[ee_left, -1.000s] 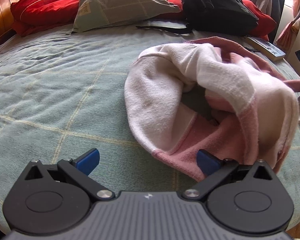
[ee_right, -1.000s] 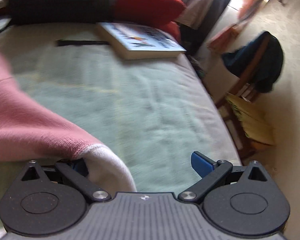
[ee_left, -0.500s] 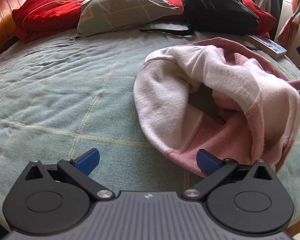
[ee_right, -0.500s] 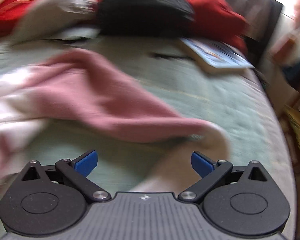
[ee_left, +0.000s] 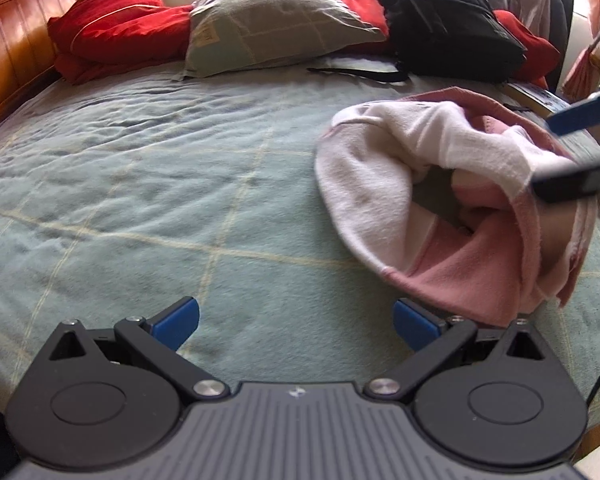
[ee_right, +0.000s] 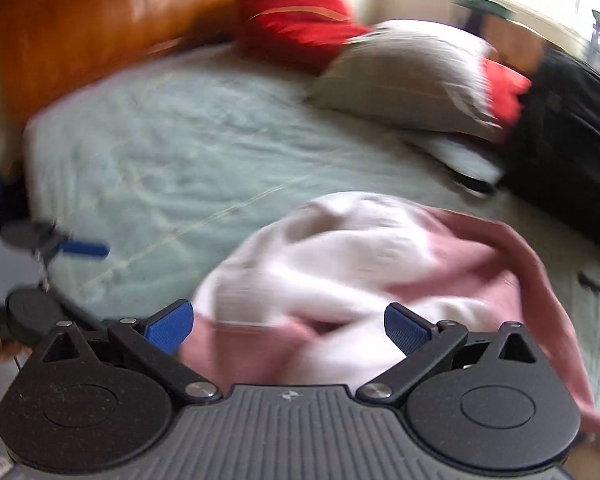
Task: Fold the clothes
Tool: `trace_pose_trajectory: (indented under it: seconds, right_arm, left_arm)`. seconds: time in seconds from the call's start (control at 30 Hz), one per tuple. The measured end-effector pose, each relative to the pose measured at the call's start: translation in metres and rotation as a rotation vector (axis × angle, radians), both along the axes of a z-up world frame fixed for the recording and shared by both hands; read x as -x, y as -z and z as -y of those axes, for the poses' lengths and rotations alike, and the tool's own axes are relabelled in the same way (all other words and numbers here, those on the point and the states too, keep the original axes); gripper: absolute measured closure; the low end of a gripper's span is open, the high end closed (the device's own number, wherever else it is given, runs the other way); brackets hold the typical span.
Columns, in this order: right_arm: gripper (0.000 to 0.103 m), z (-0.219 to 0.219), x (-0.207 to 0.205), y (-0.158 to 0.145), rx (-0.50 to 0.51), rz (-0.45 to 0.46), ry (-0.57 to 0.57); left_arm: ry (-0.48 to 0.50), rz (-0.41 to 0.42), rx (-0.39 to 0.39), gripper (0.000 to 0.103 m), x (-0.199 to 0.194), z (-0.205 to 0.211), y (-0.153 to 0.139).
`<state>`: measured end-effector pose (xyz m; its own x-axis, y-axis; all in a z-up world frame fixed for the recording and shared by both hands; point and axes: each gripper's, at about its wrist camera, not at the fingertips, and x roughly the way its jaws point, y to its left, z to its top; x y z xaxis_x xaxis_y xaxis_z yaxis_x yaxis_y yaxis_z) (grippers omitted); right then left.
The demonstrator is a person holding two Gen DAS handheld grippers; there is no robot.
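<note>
A pink and white garment lies bunched on the right half of the green bedspread. My left gripper is open just over the near edge of the bed, its right finger beside the garment's pink hem, with nothing between its fingers. In the blurred right wrist view the same garment fills the middle. My right gripper is open above its near edge and holds nothing. The right gripper's blue fingers show at the right edge of the left wrist view. The left gripper appears at the far left of the right wrist view.
At the head of the bed lie a red pillow, a grey-green pillow and a black backpack. A book lies at the right edge. The wooden headboard runs along the left. Bare bedspread stretches left of the garment.
My right gripper let go of the garment's cuff, then swung left, from facing the book and chair to facing the headboard over the garment. The left gripper shifted slightly left, staying open.
</note>
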<state>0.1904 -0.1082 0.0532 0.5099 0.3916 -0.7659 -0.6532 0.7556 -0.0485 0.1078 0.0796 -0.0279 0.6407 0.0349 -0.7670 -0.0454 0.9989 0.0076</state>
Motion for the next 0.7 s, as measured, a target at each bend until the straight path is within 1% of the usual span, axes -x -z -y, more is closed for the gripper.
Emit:
trace_pose_trajectory:
  seconds: [0.07,0.13,0.23,0.3,0.4,0.5,0.63,0.7]
  right_arm:
    - [0.000,-0.024,0.006,0.013,0.096,0.033,-0.018]
    - [0.000,-0.033,0.008,0.026,0.188,0.062,-0.009]
    - [0.000,-0.016,0.003,0.034,0.271,0.100,0.057]
    - [0.000,0.006,-0.003,0.032,0.267,0.092,0.114]
    - [0.000,0.039,-0.010,0.025,0.232,0.074,0.192]
    - [0.000,0.069,-0.019,0.025,0.230,0.080,0.283]
    - [0.000,0.102,-0.033,0.033,0.238,0.080,0.379]
    - [0.000,0.112,-0.038,0.038,0.230,0.071,0.404]
  left_arm:
    - [-0.006,0.001,0.005,0.001,0.002,-0.005,0.000]
    - [-0.013,0.001,0.009,0.001,0.003,-0.009,0.000]
    - [0.000,0.000,0.016,0.001,0.003,-0.008,0.001]
    - [0.010,-0.004,0.019,0.001,0.001,-0.005,0.003]
    - [0.028,-0.012,0.026,0.001,-0.005,0.002,0.007]
    - [0.054,-0.018,0.030,0.001,-0.010,0.013,0.008]
    - [0.078,-0.023,0.024,0.001,-0.015,0.024,0.008]
    - [0.080,-0.028,0.021,0.001,-0.018,0.028,0.008]
